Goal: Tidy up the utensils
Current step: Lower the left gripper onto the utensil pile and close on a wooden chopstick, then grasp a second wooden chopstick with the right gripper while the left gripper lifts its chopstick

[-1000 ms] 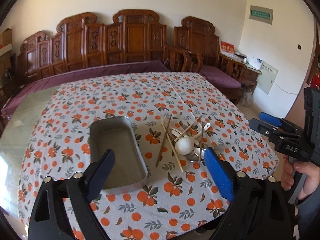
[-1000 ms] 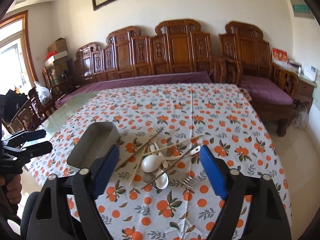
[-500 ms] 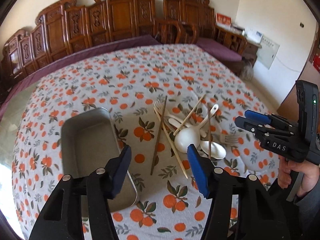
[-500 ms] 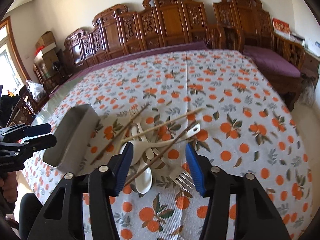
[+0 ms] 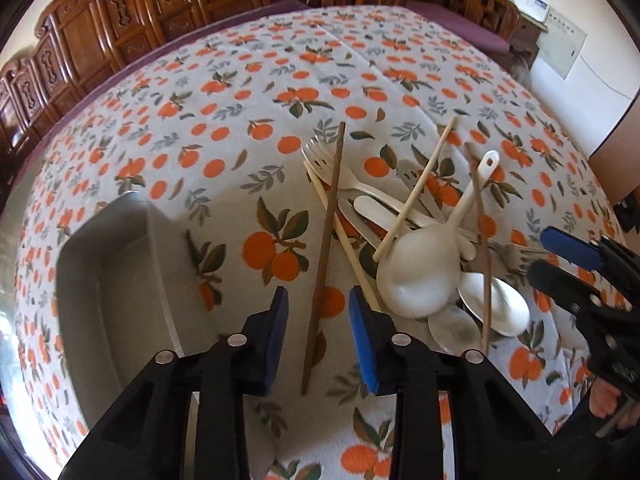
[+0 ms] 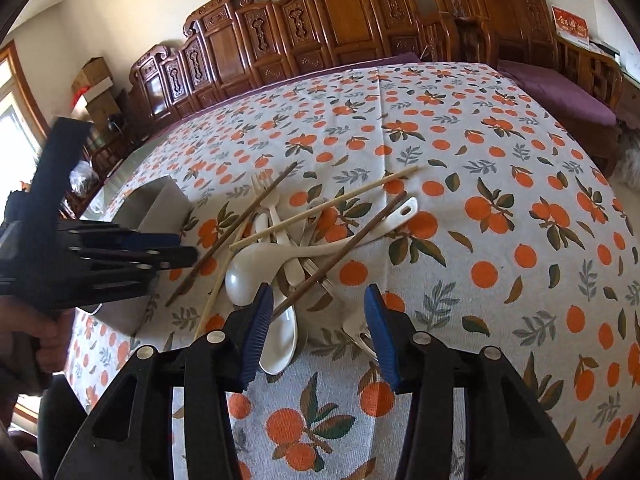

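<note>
While both sets of jaws were closing, the left tool [image 5: 319, 312] hung over the dark chopstick [image 5: 325, 256], whose near end lay in the gap between its blue pads [image 5: 362, 340], the pads not yet pressing it. The metal tray [image 5: 100, 280] sat at its nine o'clock, the pile of white spoons [image 5: 418, 268] and forks [image 5: 320, 156] at its two o'clock. The right tool [image 6: 319, 312] stood over the near edge of that pile, a second dark chopstick [image 6: 340, 254] ending against its left pad, nothing gripped. The table wore a cloth [image 6: 500, 208] printed with oranges. Carved wooden benches [image 6: 340, 28] with purple cushions lined the wall at twelve o'clock.
</note>
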Tool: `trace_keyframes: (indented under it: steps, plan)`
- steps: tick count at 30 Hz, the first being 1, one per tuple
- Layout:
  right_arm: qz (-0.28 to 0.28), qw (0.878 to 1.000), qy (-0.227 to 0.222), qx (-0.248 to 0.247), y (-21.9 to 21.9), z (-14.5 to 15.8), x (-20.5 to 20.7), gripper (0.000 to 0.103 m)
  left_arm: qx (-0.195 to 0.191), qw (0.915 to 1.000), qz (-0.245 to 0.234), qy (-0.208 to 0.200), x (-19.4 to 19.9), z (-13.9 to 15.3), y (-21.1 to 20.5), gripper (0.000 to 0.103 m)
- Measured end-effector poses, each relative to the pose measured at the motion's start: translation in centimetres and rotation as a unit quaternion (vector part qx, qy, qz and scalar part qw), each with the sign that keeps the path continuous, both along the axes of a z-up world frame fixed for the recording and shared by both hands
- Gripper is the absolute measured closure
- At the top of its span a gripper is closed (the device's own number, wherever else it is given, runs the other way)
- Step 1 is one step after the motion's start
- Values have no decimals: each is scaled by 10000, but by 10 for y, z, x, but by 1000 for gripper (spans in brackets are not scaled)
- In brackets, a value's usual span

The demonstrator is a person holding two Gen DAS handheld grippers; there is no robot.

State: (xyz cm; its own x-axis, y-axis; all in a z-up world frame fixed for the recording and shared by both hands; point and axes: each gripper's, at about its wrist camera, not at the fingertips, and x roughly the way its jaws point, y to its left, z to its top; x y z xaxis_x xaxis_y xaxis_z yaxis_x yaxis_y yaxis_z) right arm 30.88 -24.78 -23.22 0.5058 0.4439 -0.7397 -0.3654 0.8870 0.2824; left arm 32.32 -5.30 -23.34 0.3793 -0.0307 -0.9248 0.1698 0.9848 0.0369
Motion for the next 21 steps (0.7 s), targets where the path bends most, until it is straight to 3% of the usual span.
trace_keyframes:
  steps: [3, 7, 15, 21]
  plan:
    - [6, 10000, 24, 24, 0, -1, 0, 53, 46, 9999, 13, 113, 8, -10, -3, 76]
    - [-9, 10000, 46, 12, 0, -3, 0, 53, -90, 9994, 151, 295, 15, -19, 0, 96]
    - [-94, 9999, 45, -98, -2, -2, 0, 53, -149, 9995, 151, 243, 9, -18, 1, 99]
    - [-105, 9997, -29, -232, 2, 12, -3, 53, -516, 9984, 223, 105, -17, -2, 11, 99]
